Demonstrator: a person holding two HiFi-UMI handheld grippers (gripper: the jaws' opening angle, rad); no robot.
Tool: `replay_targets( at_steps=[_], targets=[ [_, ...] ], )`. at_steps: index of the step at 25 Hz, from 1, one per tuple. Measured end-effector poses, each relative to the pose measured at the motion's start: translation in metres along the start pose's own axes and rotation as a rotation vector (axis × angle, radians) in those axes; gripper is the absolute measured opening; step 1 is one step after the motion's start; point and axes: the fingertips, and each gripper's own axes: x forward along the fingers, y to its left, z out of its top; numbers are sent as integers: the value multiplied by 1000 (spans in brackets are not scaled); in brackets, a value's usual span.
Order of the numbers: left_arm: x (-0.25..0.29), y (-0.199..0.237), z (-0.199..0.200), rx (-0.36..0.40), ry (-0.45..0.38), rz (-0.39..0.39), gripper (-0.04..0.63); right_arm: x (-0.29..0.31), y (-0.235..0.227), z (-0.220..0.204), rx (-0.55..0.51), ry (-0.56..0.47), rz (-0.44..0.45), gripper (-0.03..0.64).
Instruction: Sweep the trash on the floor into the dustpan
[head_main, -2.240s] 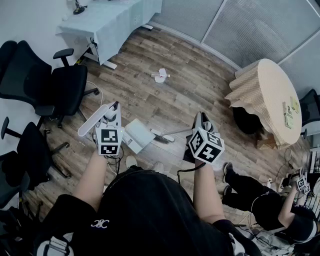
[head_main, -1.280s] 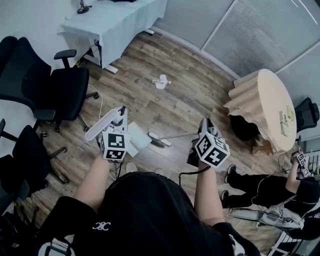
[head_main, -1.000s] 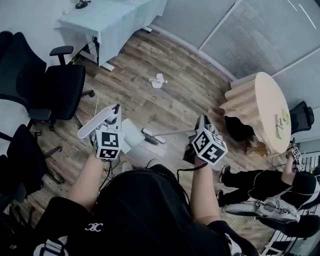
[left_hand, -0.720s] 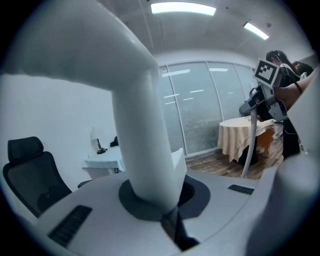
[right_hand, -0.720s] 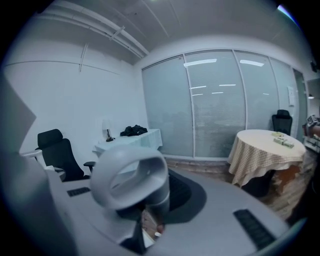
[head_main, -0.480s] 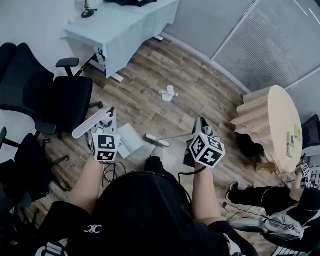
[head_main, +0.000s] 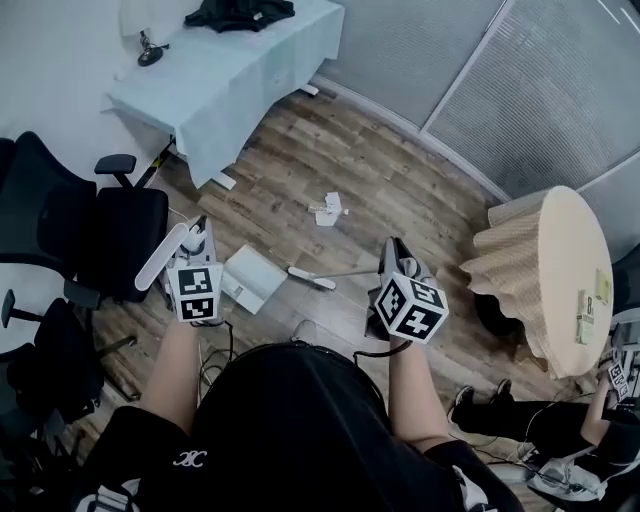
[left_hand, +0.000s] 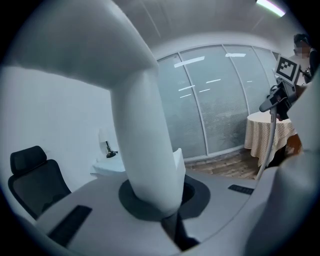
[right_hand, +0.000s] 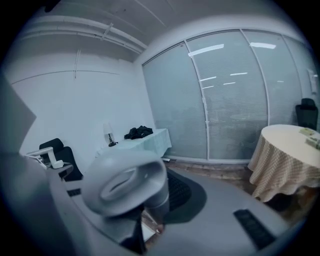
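Your left gripper (head_main: 196, 245) is clenched on the dustpan handle (left_hand: 142, 125). The white tube fills its view and runs up out of the jaws. Your right gripper (head_main: 393, 258) is clamped on the broom handle (right_hand: 125, 187), right at the grey end with the hang loop.

The dustpan (head_main: 250, 278) sits low in front of your left side, white, mouth facing right. I can't tell if it touches the floor (head_main: 400, 190). The broom head (head_main: 312, 279) is just beside the pan's right edge, between the two grippers.

The trash (head_main: 328, 210) is a small white crumpled piece lying out on the planks. It's beyond the broom head and apart from both it and the pan.

The floor is grey-brown wood plank. Black office chairs (head_main: 110, 230) are on your left. A second person (head_main: 545, 425) is low down at your right, past the round table (head_main: 555, 270) with a checked cloth.

Farther out on the left is a table (head_main: 230, 75) under a pale blue cloth. It carries a lamp (head_main: 148, 50) and dark clothes (head_main: 240, 12). A curved glass wall (head_main: 480, 70) with blinds closes the far side.
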Motion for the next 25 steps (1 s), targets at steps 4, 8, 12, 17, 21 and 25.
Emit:
replay_targets(
  at_steps=[4, 8, 12, 17, 21, 25],
  targets=[
    [37, -9, 26, -41, -17, 25, -5, 29, -25, 22, -41, -7, 10, 49],
    [68, -24, 49, -83, -36, 6, -5, 51, -52, 45, -65, -28, -17, 49],
    [101, -32, 68, -97, -62, -12, -5, 70, -79, 62, -86, -36, -47, 49],
    [141, -45, 85, -89, -73, -32, -5, 85, -110, 75, -87, -49, -101, 49],
    [172, -58, 82, -54, -68, -58, -5, 106, -127, 81, -82, -48, -128, 49],
    [210, -80, 74, 9, -47, -112, -5, 134, -141, 90, -86, -33, -143, 49]
  ],
)
